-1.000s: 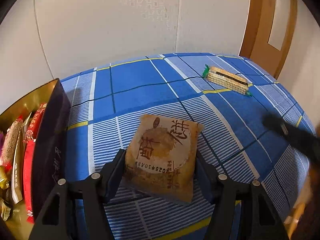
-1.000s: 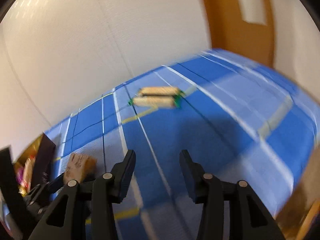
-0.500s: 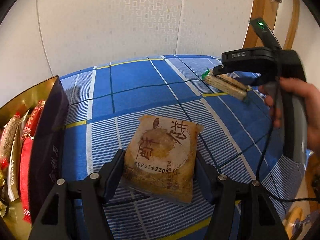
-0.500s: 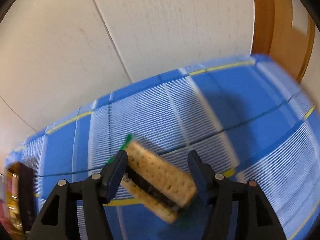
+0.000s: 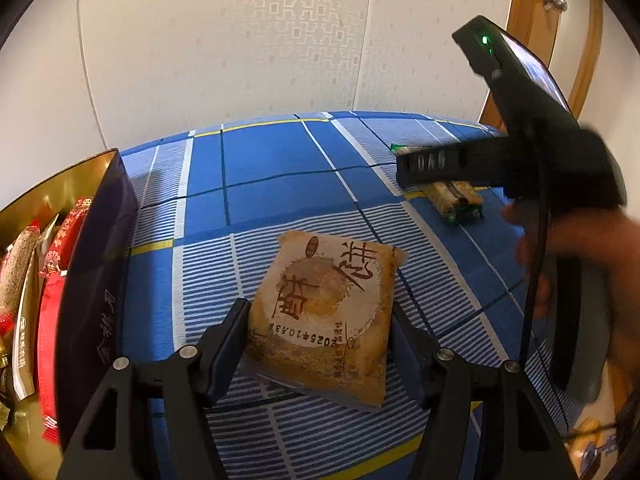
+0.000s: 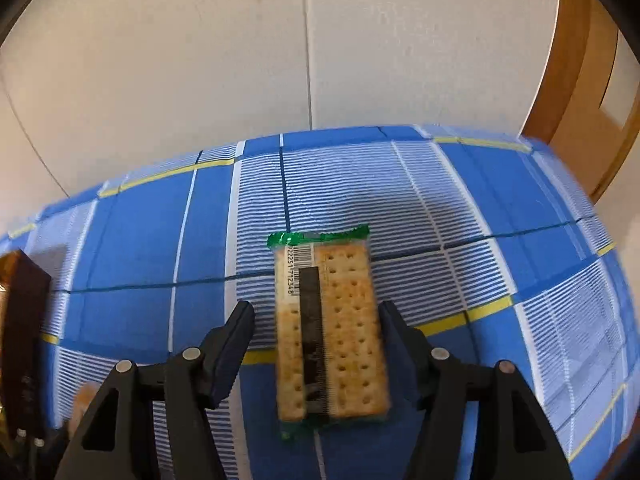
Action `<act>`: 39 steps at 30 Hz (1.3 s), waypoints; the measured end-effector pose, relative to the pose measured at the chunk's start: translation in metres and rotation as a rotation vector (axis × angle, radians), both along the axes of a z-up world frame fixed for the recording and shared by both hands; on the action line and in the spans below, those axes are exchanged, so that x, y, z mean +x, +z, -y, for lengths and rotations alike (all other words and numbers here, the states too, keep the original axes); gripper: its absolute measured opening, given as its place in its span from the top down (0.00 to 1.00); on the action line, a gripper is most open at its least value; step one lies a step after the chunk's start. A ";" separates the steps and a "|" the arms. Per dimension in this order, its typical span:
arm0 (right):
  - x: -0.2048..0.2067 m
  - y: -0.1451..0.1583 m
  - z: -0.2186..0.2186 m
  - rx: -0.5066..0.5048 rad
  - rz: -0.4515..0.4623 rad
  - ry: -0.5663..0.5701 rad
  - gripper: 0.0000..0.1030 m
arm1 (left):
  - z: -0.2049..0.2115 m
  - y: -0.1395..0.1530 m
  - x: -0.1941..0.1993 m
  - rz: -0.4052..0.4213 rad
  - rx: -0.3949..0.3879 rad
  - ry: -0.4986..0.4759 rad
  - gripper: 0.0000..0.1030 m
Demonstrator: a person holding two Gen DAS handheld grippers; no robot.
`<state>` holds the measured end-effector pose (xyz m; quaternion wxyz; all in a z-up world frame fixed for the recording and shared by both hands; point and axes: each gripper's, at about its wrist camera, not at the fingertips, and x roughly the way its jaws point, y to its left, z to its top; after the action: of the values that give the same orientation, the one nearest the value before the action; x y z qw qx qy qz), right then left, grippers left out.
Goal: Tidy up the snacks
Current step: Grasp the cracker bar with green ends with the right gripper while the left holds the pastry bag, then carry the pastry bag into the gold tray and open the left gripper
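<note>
The left claw (image 5: 320,344) is spread about halfway and pinches a tan pastry packet (image 5: 326,320), its two pads pressed on the packet's left and right edges. The packet's near end is lifted and its far end points toward the wall. Just to the left stands a dark gift box (image 5: 94,280) with a gold lining, packed with red and brown wrapped snacks (image 5: 48,320); its tall side wall is close beside the left finger.

The right claw (image 6: 316,344) straddles a clear-wrapped cracker pack (image 6: 334,332) with green sealed ends, lying lengthwise between the fingers. The jaws are closing. The right pad is at the pack's edge, while a gap shows at the left pad, so the pack is not yet gripped. A hand (image 5: 580,264) holds this tool, which crosses the right side of the left view.

Both snacks are on a blue checked tablecloth (image 6: 160,240) covering the table. Open cloth stretches between the two snacks and on to a pale wall (image 5: 240,40). A wooden door frame (image 6: 580,100) rises at the far right.
</note>
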<state>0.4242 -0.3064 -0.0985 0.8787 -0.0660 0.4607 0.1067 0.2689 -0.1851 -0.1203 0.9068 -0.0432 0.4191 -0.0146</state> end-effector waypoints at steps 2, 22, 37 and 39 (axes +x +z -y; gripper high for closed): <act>-0.017 0.003 0.003 0.032 0.002 -0.022 0.54 | 0.000 0.000 0.000 0.000 -0.002 0.000 0.36; -0.205 0.000 0.043 0.256 0.166 -0.321 0.54 | -0.005 0.003 -0.002 0.010 -0.029 -0.019 0.37; -0.212 -0.011 0.048 0.334 0.170 -0.334 0.54 | -0.012 0.045 -0.047 0.114 -0.123 -0.103 0.40; -0.213 -0.009 0.049 0.346 0.180 -0.333 0.54 | -0.015 0.049 -0.056 0.109 -0.136 -0.106 0.40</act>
<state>0.2108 -0.3557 -0.1080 0.9198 0.1528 0.3601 0.0315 0.2126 -0.1699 -0.0716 0.9212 -0.0816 0.3690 -0.0931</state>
